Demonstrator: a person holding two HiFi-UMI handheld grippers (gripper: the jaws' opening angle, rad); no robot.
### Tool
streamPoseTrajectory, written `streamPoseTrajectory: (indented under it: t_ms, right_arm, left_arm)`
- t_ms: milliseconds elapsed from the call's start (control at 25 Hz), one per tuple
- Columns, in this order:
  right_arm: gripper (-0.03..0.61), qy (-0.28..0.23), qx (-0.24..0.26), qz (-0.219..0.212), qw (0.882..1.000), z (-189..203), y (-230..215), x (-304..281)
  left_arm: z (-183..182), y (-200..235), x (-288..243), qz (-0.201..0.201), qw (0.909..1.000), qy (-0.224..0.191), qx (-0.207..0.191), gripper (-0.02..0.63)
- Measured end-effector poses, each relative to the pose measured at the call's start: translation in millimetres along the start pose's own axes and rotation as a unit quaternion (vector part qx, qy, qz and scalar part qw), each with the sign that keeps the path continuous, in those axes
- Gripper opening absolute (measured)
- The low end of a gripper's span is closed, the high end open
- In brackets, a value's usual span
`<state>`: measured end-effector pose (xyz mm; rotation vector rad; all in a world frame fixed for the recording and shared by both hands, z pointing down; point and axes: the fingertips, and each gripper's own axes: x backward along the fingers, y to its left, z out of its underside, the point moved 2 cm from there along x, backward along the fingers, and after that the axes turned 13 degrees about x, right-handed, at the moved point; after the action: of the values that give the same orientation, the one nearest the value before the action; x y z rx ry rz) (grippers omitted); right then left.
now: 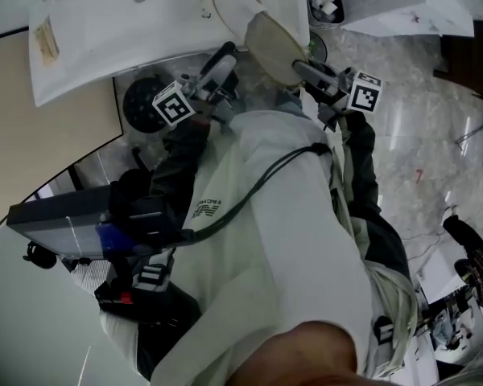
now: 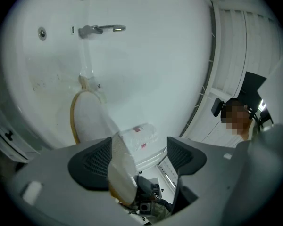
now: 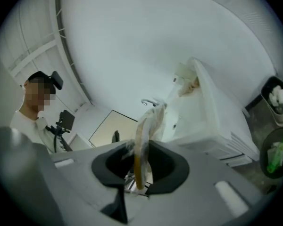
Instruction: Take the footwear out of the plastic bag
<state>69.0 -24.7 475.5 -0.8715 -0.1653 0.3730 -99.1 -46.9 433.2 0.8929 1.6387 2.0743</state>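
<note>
Dark-sleeved arms (image 1: 181, 155) reach forward together, right gripper (image 3: 140, 155) clamped on the slipper (image 3: 145, 124), left gripper (image 2: 139, 155) gaping wide.

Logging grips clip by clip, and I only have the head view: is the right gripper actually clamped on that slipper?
Observer: Yes. The right gripper view shows the right gripper with its jaws shut on the slipper's thin edge.
Operator: And the left one?
Observer: The left gripper is open. In its own view the jaws stand apart, with the slipper between them beside one pad and the other pad clear of it.
</note>
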Motion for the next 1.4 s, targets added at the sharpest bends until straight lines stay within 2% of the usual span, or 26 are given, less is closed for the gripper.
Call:
streamPoseTrajectory:
  t_ms: [40, 120, 200, 280, 400, 480, 560, 680, 800, 840, 920, 960, 1040, 1120, 1200, 1280, 1400]
  right_arm:
    - [0.081, -0.007, 0.011, -0.011, 1.0, -6.0, 10.9, 2.5]
    - [0.075, -0.016, 0.027, -0.021, 0.999, -15.3, 28.2, 6.0]
    - [0.075, -0.022, 0.035, -0.017, 0.999, -21.5, 36.0, 9.5]
    - [0.074, -0.038, 0.038, -0.011, 0.998, -27.3, 37.1, 15.5]
    - [0.071, -0.07, 0.041, -0.01, 0.997, -35.3, 40.8, 28.2]
    - [0.069, -0.093, 0.047, -0.016, 0.994, -42.3, 49.4, 35.2]
    - [0.067, -0.107, 0.052, -0.033, 0.992, -48.7, 62.9, 37.4]
    - [0.069, -0.1, 0.068, -0.067, 0.99, -52.5, 86.4, 33.6]
    - [0.067, -0.074, 0.075, -0.092, 0.99, -48.9, 102.2, 28.5]
    - [0.069, -0.066, 0.073, -0.096, 0.991, -47.3, 104.9, 27.3]
    - [0.071, -0.064, 0.073, -0.093, 0.991, -47.1, 107.0, 25.4]
    - [0.074, -0.073, 0.082, -0.085, 0.99, -49.6, 106.1, 25.1]
    - [0.075, -0.114, 0.127, -0.057, 0.984, -60.4, 102.5, 27.4]
    - [0.095, -0.179, 0.2, -0.011, 0.963, -76.6, 101.1, 36.0]
    - [0.101, -0.23, 0.242, 0.031, 0.942, -90.5, 101.1, 48.7]
    - [0.107, -0.245, 0.263, 0.051, 0.932, -98.9, 104.8, 59.2]
    - [0.107, -0.217, 0.317, 0.083, 0.919, -102.7, 115.3, 65.5]
  left_arm:
    - [2.5, 1.1, -2.3, 0.003, 1.0, 0.004, 0.006, 0.369]
    - [5.4, 2.0, -4.8, 0.006, 0.9999, 0.014, -0.004, 0.388]
    - [6.3, -1.6, -7.1, 0.019, 0.9996, 0.017, -0.011, 0.434]
    - [7.2, -7.0, -9.0, 0.035, 0.9991, 0.019, -0.011, 0.436]
    - [6.8, -4.7, -6.9, 0.036, 0.9993, 0.008, 0.004, 0.436]
    - [5.4, -3.1, -6.3, 0.039, 0.9991, -0.001, 0.017, 0.436]
    - [3.3, -8.9, -10.8, 0.06, 0.9977, -0.009, 0.03, 0.437]
    - [-1.9, -24.5, -25.8, 0.102, 0.9942, -0.017, 0.031, 0.462]
    - [-7.8, -42.1, -38.4, 0.135, 0.9907, -0.016, -0.002, 0.46]
    - [-9.6, -48.0, -40.6, 0.145, 0.9893, -0.019, -0.004, 0.441]
    - [-12.3, -59.6, -42.5, 0.174, 0.9841, -0.031, 0.015, 0.226]
    - [-14.3, -63.0, -42.5, 0.188, 0.9812, -0.038, 0.026, 0.156]
    - [-19.7, -65.5, -42.4, 0.201, 0.9772, -0.056, 0.037, 0.128]
    - [-27.1, -68.6, -41.0, 0.204, 0.9747, -0.083, 0.035, 0.11]
    - [-36.9, -74.8, -36.9, 0.208, 0.9711, -0.114, 0.028, 0.107]
    - [-48.8, -82.7, -30.7, 0.213, 0.9661, -0.144, 0.02, 0.106]
    - [-65.7, -93.2, -23.6, 0.214, 0.9609, -0.175, 0.006, 0.106]
